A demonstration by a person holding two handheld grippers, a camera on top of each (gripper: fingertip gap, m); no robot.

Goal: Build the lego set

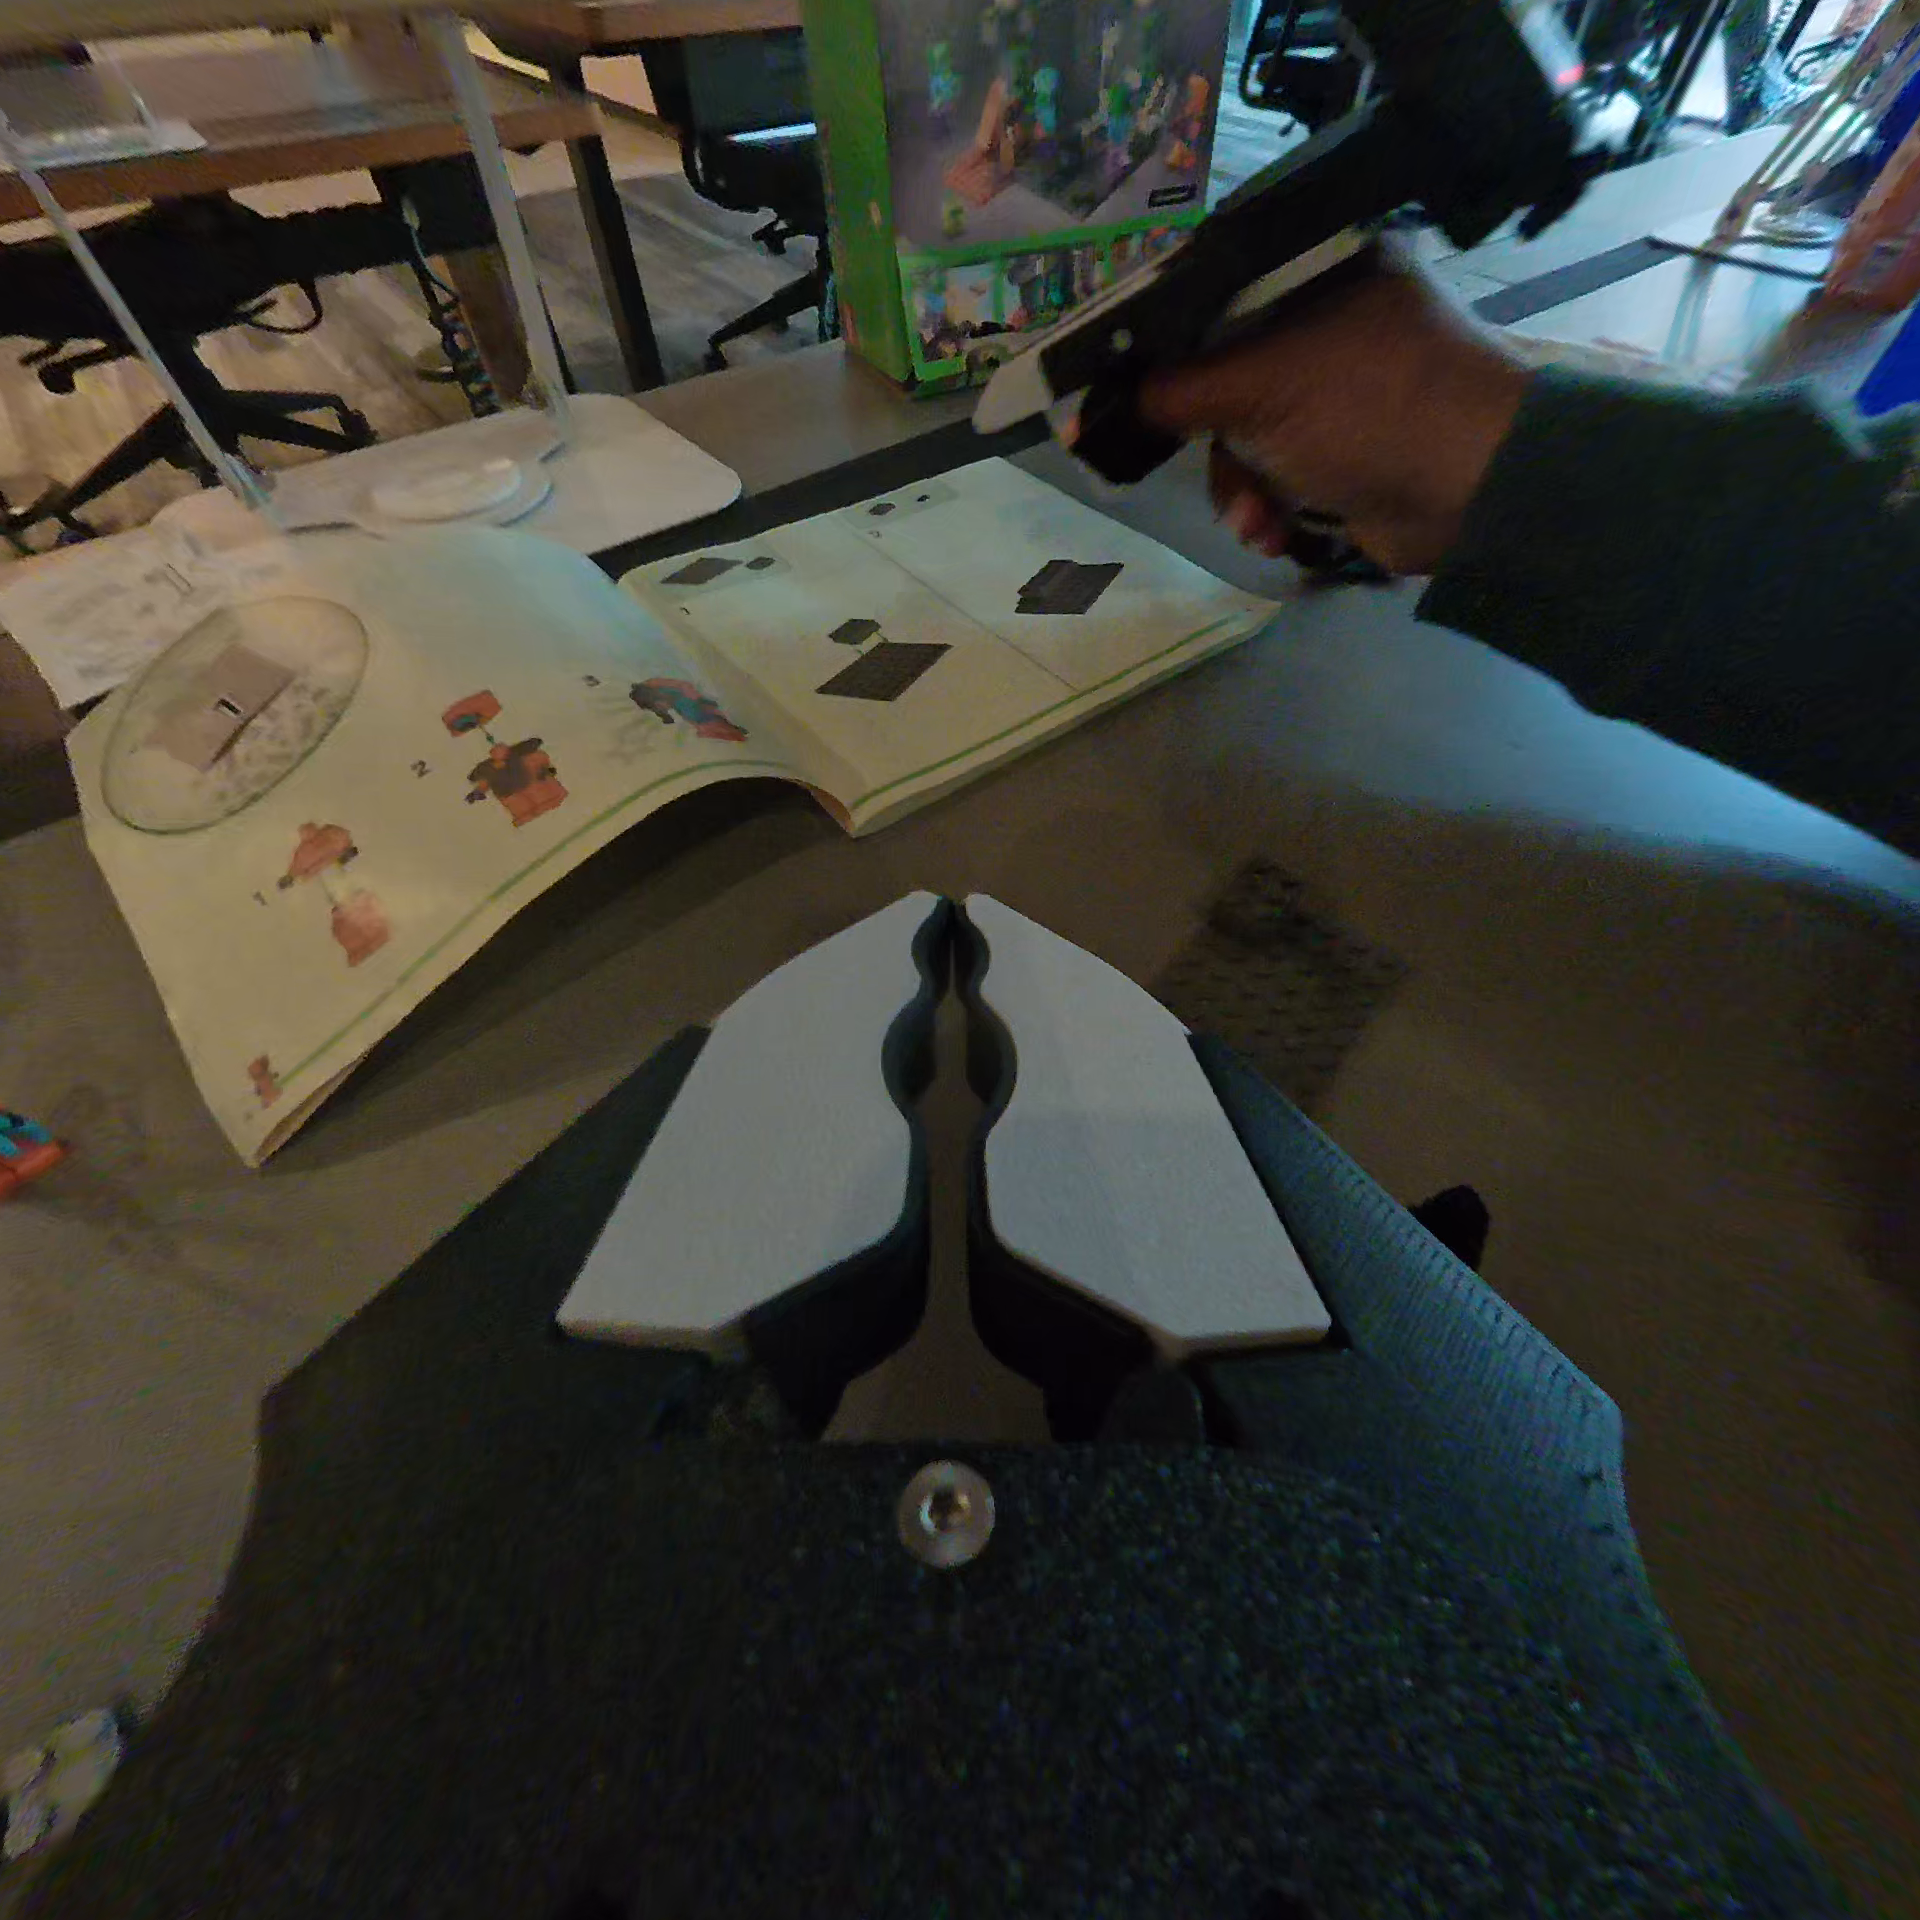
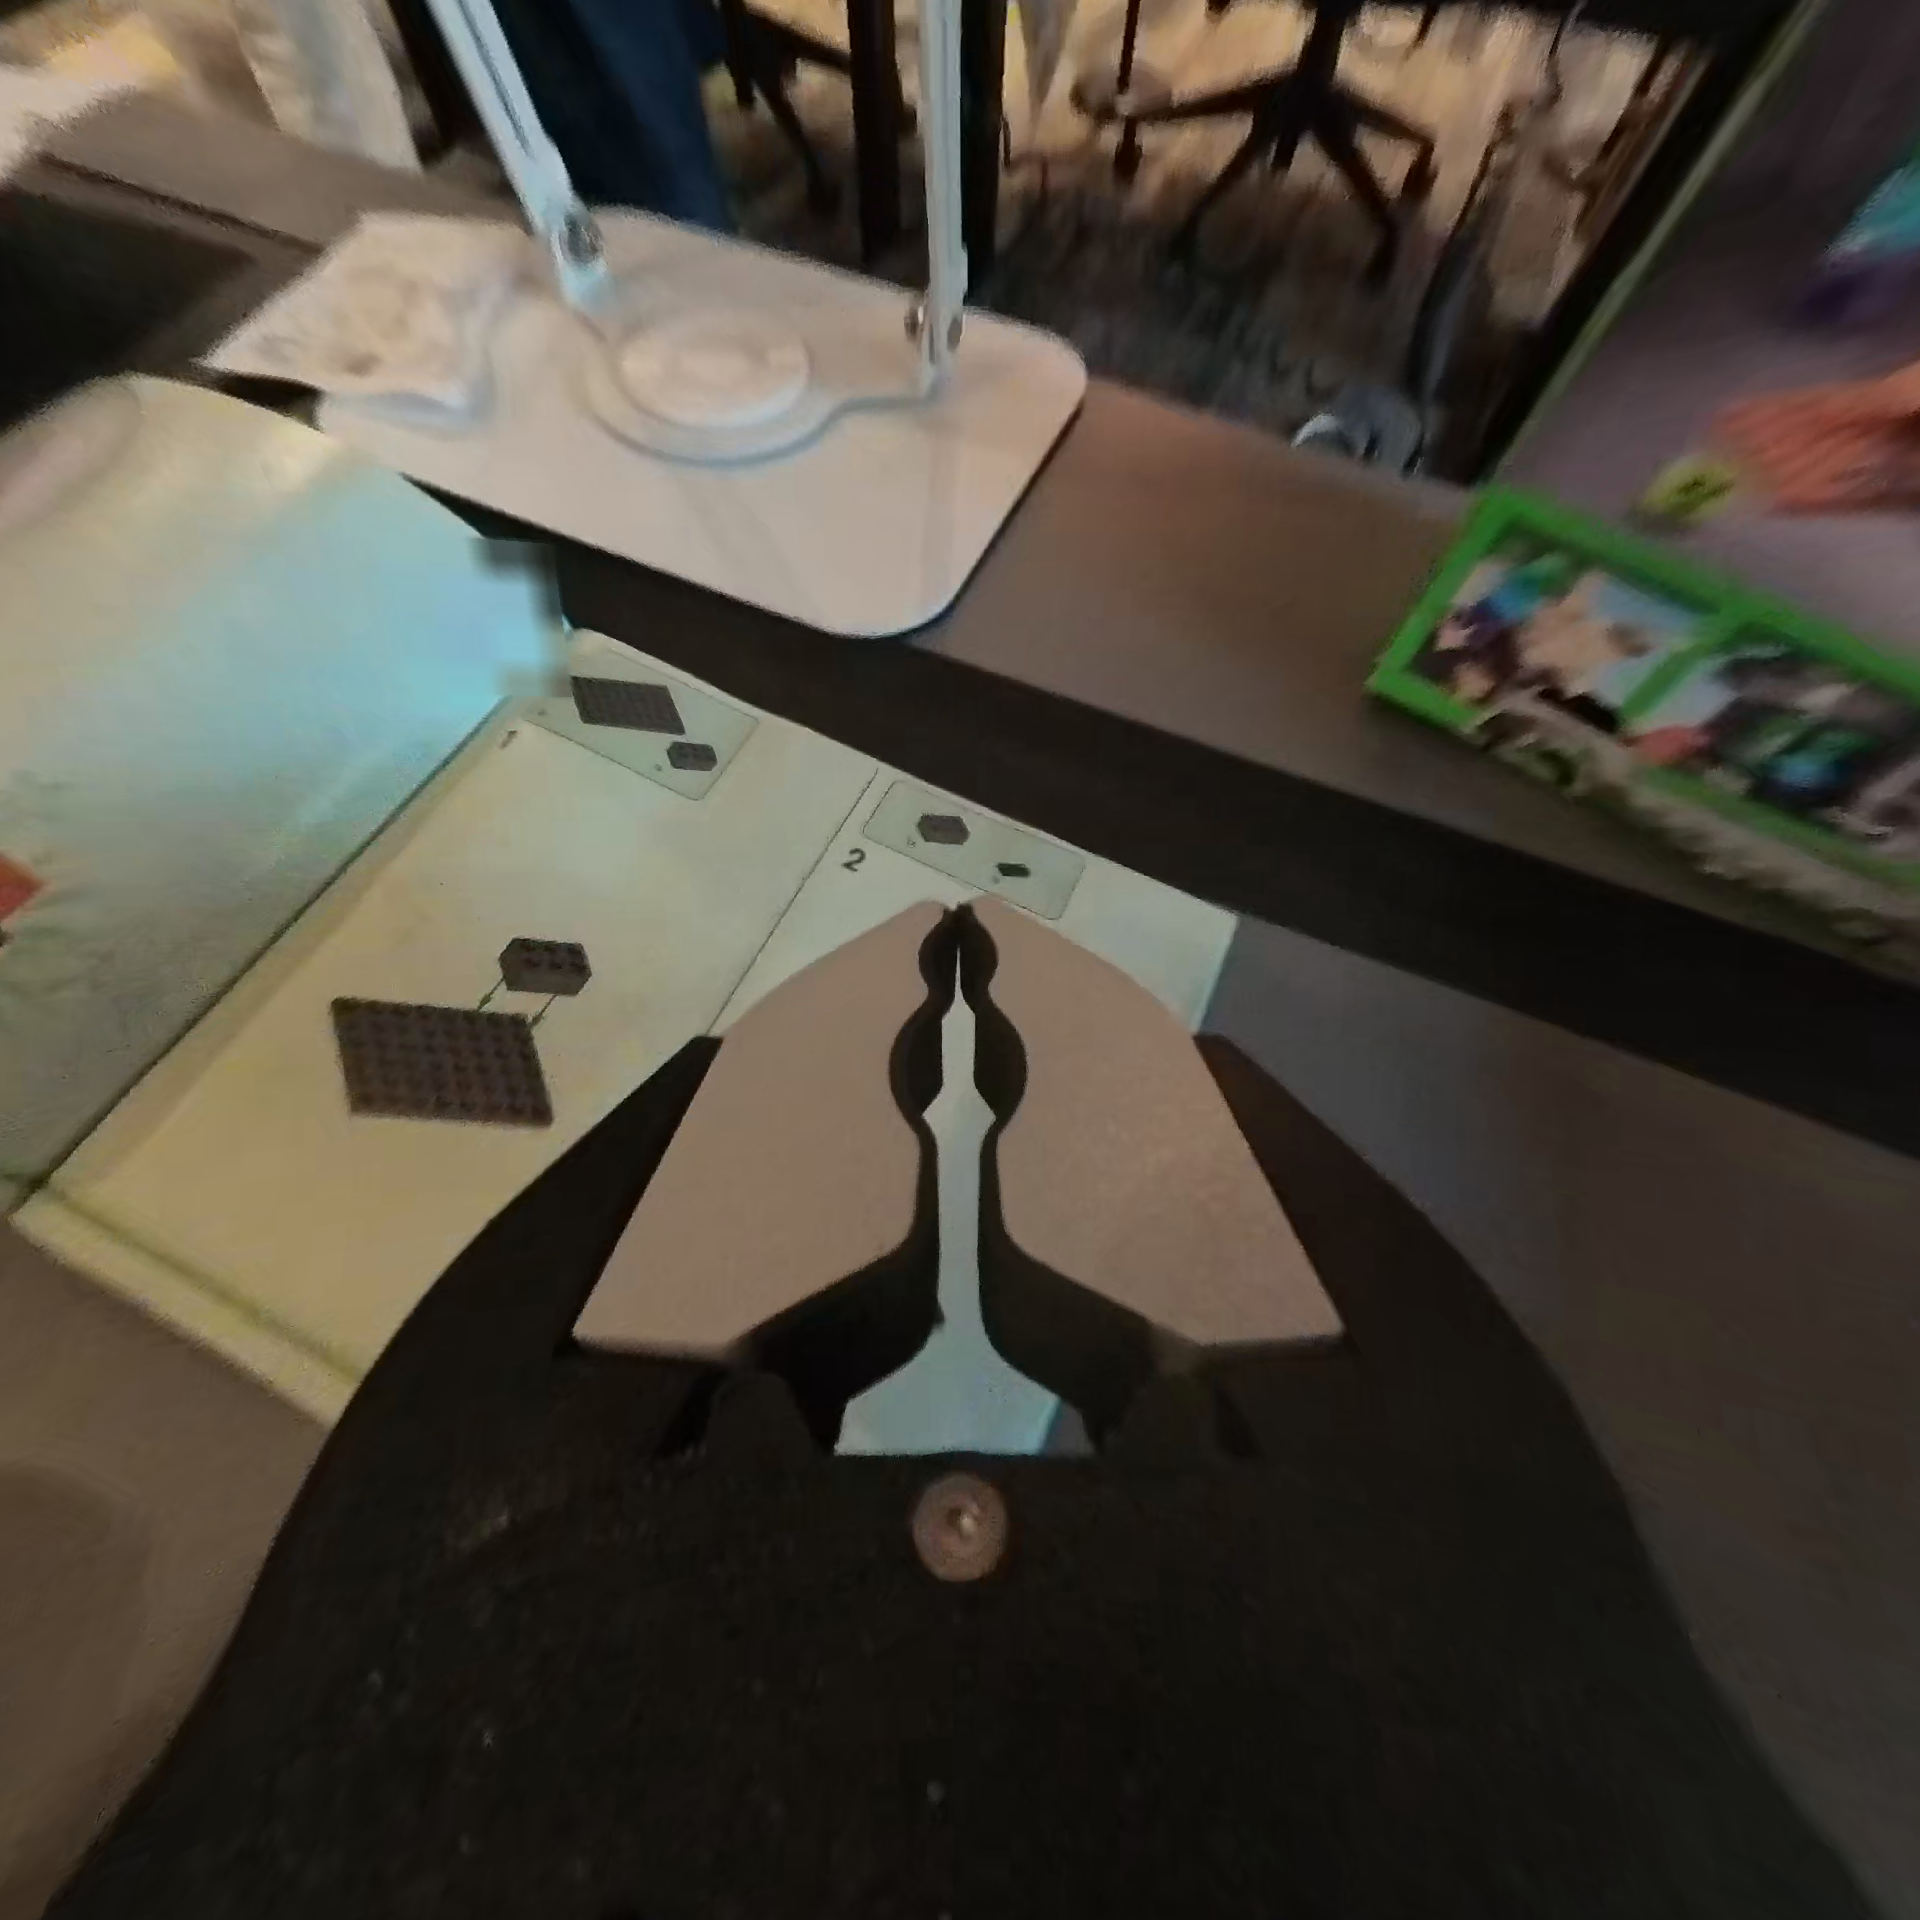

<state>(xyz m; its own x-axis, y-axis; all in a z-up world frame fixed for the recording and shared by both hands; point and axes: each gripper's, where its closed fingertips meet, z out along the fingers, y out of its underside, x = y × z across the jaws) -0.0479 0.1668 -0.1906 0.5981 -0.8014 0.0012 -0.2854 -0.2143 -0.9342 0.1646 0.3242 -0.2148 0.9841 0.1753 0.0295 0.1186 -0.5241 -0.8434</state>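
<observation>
Barely anything is getting built: the instruction booklet (image 1: 665, 707) is lying open at its first steps, a dark baseplate (image 1: 1283, 971) is sitting bare beside it, and both the left gripper (image 1: 957, 906) and right gripper (image 2: 960, 910) are hovering with jaws pressed together, empty.

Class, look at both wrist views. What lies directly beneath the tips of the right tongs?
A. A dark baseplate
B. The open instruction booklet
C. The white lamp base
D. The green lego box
B: the right tongs, tips closed and empty, hover over the open instruction booklet.
</observation>
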